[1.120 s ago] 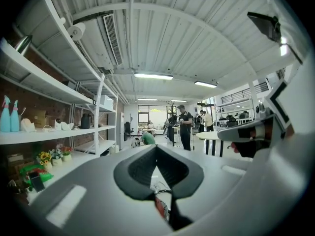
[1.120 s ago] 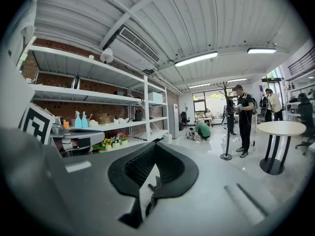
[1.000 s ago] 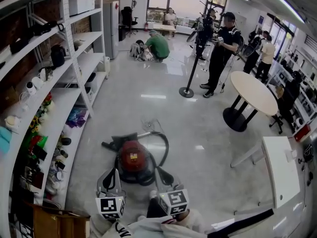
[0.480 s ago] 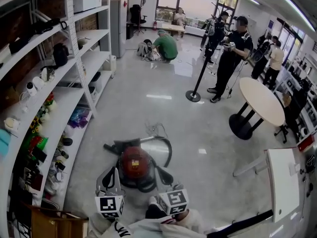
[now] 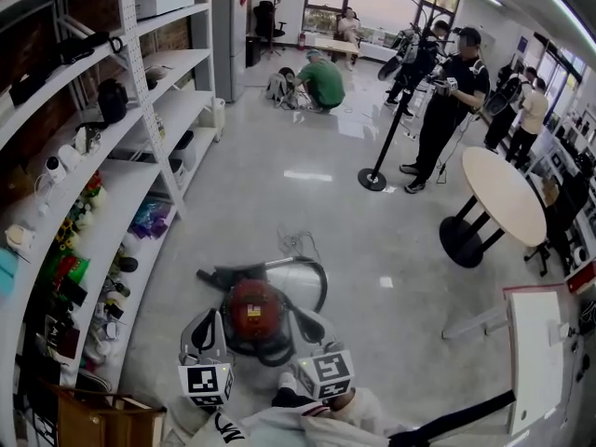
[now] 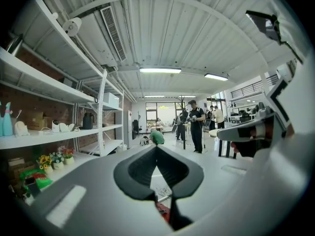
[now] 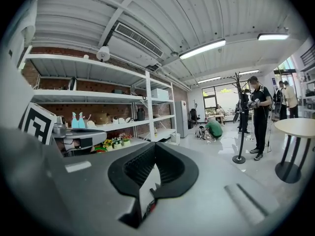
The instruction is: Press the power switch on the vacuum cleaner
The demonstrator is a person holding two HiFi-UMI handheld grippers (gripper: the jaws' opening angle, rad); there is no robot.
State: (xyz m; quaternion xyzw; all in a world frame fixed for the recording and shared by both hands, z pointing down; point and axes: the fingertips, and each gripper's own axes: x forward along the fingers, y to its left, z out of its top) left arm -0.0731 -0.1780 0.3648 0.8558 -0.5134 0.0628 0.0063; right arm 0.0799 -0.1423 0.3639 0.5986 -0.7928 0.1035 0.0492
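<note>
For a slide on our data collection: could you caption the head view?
Left gripper and right gripper flank a red vacuum cleaner on the floor beside white shelving.

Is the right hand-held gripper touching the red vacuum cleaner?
Cannot tell. In the head view the right hand-held gripper overlaps the rim of the vacuum cleaner, so neither gap nor contact shows; the right gripper view shows only shut jaws.

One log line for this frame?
left gripper: shut, empty | right gripper: shut, empty | vacuum: on floor, between grippers | press: cannot tell
</note>
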